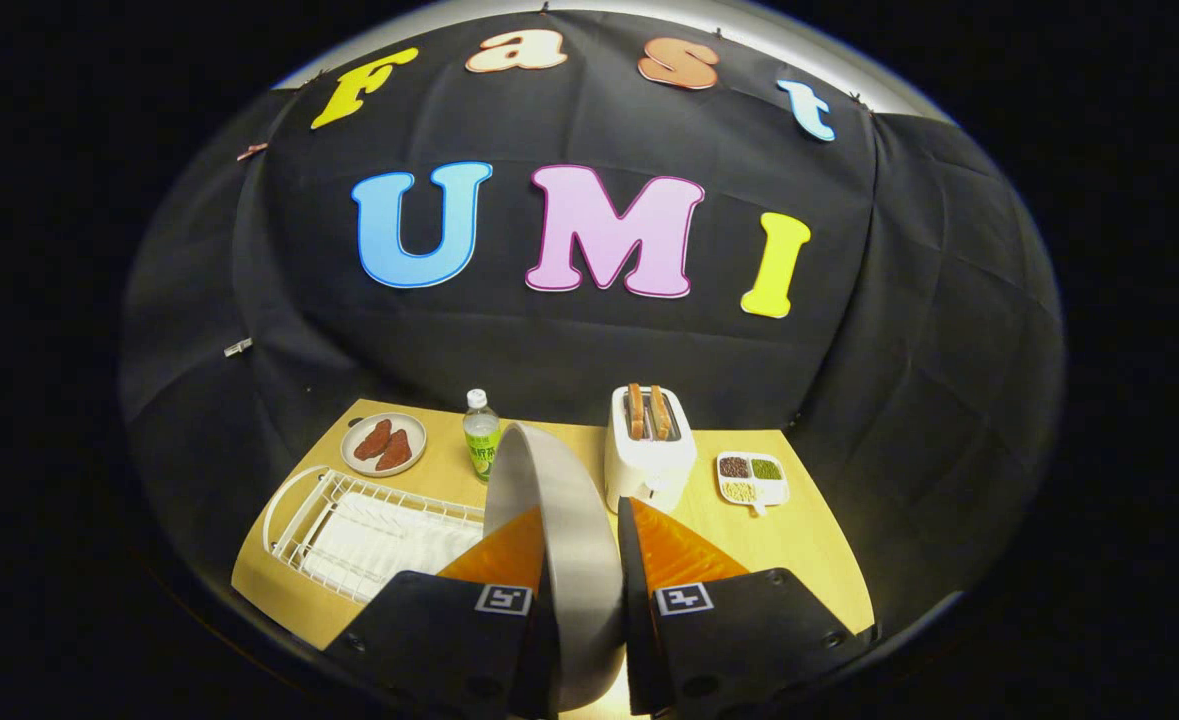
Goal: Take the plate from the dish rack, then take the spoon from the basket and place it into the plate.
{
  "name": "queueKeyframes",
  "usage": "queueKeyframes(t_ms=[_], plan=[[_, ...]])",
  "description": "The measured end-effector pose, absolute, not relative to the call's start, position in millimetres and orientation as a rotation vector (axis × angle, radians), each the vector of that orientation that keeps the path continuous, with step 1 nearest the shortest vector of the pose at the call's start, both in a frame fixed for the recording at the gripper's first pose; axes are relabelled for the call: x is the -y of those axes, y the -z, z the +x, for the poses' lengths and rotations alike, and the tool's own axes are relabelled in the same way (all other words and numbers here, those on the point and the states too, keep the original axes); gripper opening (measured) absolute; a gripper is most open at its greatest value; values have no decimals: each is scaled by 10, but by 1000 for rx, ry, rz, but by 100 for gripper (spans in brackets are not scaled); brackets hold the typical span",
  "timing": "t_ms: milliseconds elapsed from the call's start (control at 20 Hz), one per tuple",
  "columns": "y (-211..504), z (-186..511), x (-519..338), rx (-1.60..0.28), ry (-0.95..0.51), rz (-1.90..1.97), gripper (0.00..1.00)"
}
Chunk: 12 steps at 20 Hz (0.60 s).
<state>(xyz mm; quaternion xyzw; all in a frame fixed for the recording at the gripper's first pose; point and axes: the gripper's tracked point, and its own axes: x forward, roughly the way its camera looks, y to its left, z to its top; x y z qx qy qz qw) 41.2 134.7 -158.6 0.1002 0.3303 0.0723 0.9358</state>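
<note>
Nearest of all, the plate [559, 560] is standing on edge between the two fingers of the gripper [589, 520], grey and round, its rim rising ahead of the fingertips. Both fingers are pressing on it from either side, so the jaws are clenched on the plate and holding it up above the counter [809, 540]. At about ten o'clock from the plate, the white wire dish rack [349, 525] is lying on the wooden counter, a pale ribbed mat showing inside it. Beyond the rack, at roughly eleven o'clock, a small round dish [383, 444] is carrying two reddish-brown pieces of food. Just past the plate's upper rim, a bottle [480, 432] with a white cap and a green label is standing upright, partly covered by the plate. At one o'clock a white toaster [649, 448] is sitting with two slices of toast poking from its slots. Further round, near two o'clock, a white divided tray [752, 478] is holding dark, green and pale grains in separate compartments.
</note>
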Motion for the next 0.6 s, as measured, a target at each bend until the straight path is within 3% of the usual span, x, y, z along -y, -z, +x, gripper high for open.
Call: queueKeyframes(t_ms=[600], plan=[[2907,-1263,-1135,-974,-267,477,30]])
